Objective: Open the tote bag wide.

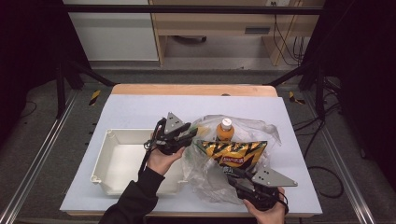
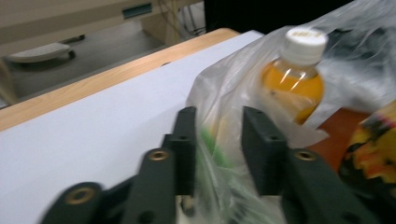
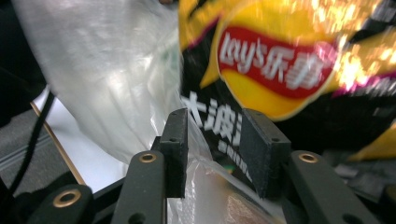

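On the table, at its middle: a clear plastic bag (image 1: 233,158) lies crumpled on the pale mat, and everything else is placed from it.
Bottle: an orange drink bottle (image 1: 224,130) with a white cap stands inside the far part of the plastic bag.
Chip packet: a yellow and black chip packet (image 1: 232,153) sits across the plastic bag's mouth, on its near side, just in front of the orange drink bottle.
Tray: a white tray (image 1: 110,161) sits just left of the plastic bag, with nothing in it that I can see.
Left gripper: the left gripper (image 1: 190,132) is at the plastic bag's left edge; its jaws stand apart with a fold of film (image 2: 215,154) between them, not yet pinched.
Right gripper: the right gripper (image 1: 230,171) is at the plastic bag's near edge, under the chip packet; its jaws stand apart around film (image 3: 205,154), pressing on nothing.
Progress: I'd judge the unpacking barely begun, as both items are with the plastic bag and the white tray is bare.
Left to do: take hold of the film, free the chip packet and orange drink bottle, move them across.
Hard to make out: something green (image 2: 210,144) shows through the film by the left gripper; I can't tell what. Both gripper views are blurred.
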